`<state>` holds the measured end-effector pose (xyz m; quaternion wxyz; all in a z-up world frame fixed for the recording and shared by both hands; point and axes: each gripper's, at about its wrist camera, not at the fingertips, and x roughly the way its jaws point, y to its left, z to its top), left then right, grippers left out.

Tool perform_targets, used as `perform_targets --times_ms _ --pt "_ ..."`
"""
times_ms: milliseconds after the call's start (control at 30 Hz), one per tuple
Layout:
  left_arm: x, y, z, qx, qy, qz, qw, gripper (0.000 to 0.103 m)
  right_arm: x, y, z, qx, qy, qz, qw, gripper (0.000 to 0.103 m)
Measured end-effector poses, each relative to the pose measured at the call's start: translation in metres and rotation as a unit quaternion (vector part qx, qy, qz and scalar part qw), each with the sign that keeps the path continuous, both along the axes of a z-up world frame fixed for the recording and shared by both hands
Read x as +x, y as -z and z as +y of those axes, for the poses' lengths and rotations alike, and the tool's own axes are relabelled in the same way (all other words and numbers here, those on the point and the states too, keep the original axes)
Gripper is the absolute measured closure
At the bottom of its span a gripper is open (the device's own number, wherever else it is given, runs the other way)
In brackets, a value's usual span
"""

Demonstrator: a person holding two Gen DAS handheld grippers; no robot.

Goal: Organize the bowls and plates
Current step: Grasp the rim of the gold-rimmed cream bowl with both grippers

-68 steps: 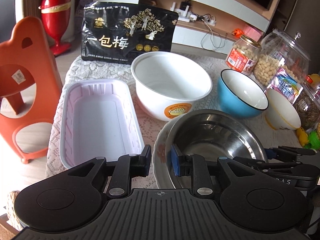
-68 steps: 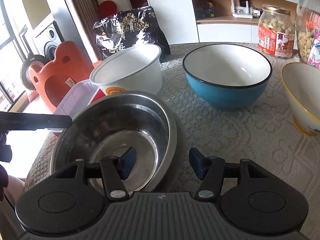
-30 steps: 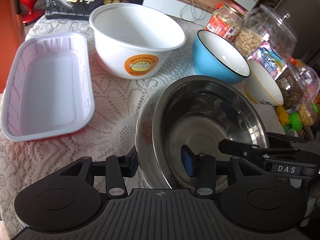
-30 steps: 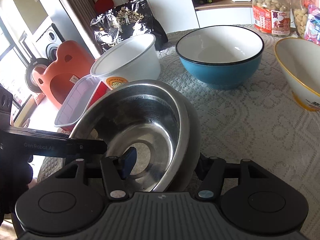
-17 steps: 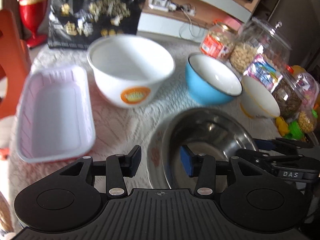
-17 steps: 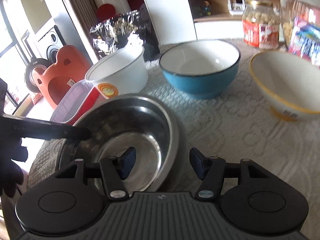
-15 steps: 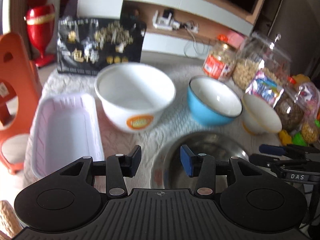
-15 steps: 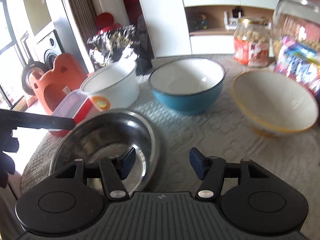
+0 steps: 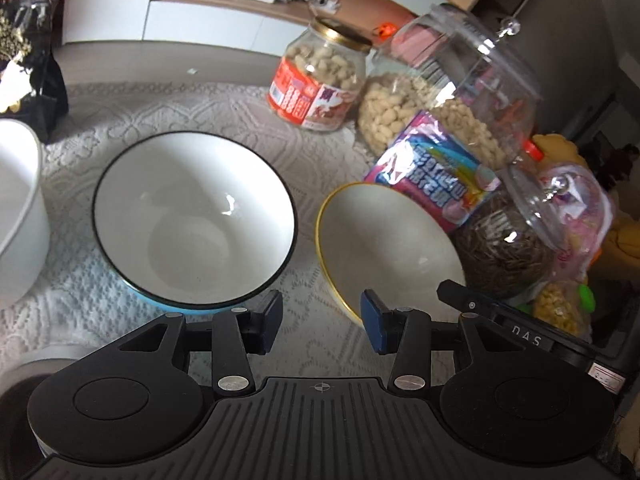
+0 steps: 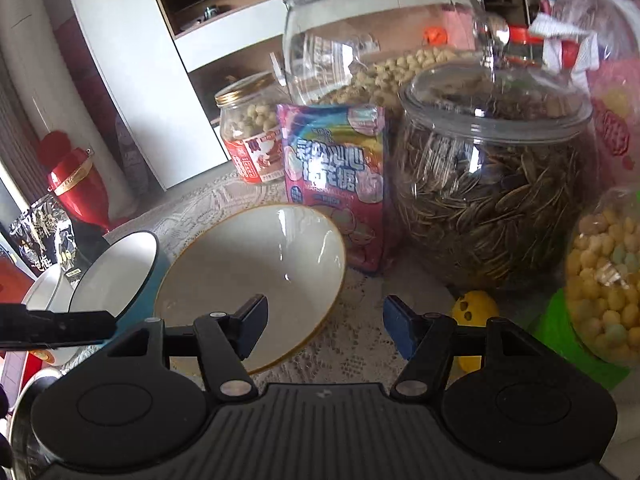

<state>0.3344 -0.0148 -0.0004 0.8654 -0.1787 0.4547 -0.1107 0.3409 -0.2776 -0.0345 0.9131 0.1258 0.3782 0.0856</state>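
Observation:
A blue bowl [image 9: 192, 220] with a white inside stands on the lace cloth, just ahead of my open, empty left gripper [image 9: 320, 322]. A cream bowl with a yellow rim [image 9: 384, 248] stands to its right. In the right wrist view the cream bowl [image 10: 248, 276] lies just ahead and left of my open, empty right gripper [image 10: 324, 330], with the left finger over its near rim. The blue bowl [image 10: 116, 276] shows at the left. A big white bowl [image 9: 16, 208] sits at the far left. The steel bowl's rim [image 9: 24, 376] shows at the lower left.
Jars crowd the right side: a peanut jar [image 9: 320, 80], a large clear jar of nuts [image 9: 452, 92], a sunflower-seed jar [image 10: 492, 184]. A pink candy packet [image 10: 340, 184] leans behind the cream bowl. A yellow toy [image 10: 474, 312] and a green-based snack jar [image 10: 604, 276] sit at the right.
Both grippers have left the steel bowl and swung right. They now face the blue and cream bowls. Both stay open.

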Motion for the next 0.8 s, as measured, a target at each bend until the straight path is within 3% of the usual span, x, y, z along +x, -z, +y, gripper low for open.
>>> perform_targets --times_ms 133,200,233,300,367,467,667,800 --pt "0.016 0.014 -0.018 0.009 0.001 0.006 0.9999 0.056 0.026 0.007 0.001 -0.013 -0.008 -0.003 1.0 0.039" --pt "0.023 0.021 -0.027 0.019 0.001 0.007 0.9998 0.056 0.035 0.011 0.007 -0.013 -0.022 0.0 1.0 0.044" --pt "0.025 0.022 -0.03 0.026 0.003 0.002 0.9997 0.07 0.039 0.014 0.009 -0.011 -0.029 0.004 1.0 0.049" --pt "0.029 0.023 -0.04 0.048 0.006 -0.005 0.9988 0.071 0.047 0.021 0.013 0.0 -0.039 0.019 0.999 0.055" --pt "0.03 0.022 -0.05 0.074 0.011 -0.014 0.9971 0.065 0.054 0.031 0.016 0.018 -0.05 0.041 0.998 0.068" --pt "0.031 0.022 -0.058 0.103 0.013 -0.021 0.9943 0.063 0.053 0.035 0.019 0.022 -0.061 0.049 0.997 0.071" --pt "0.018 0.023 -0.045 0.06 0.015 0.012 0.998 0.064 0.032 0.025 0.027 -0.002 -0.076 0.038 0.996 0.071" --pt "-0.011 0.022 -0.04 0.06 0.027 0.03 0.9974 0.063 0.008 0.017 0.037 -0.02 -0.102 0.03 0.994 0.071"
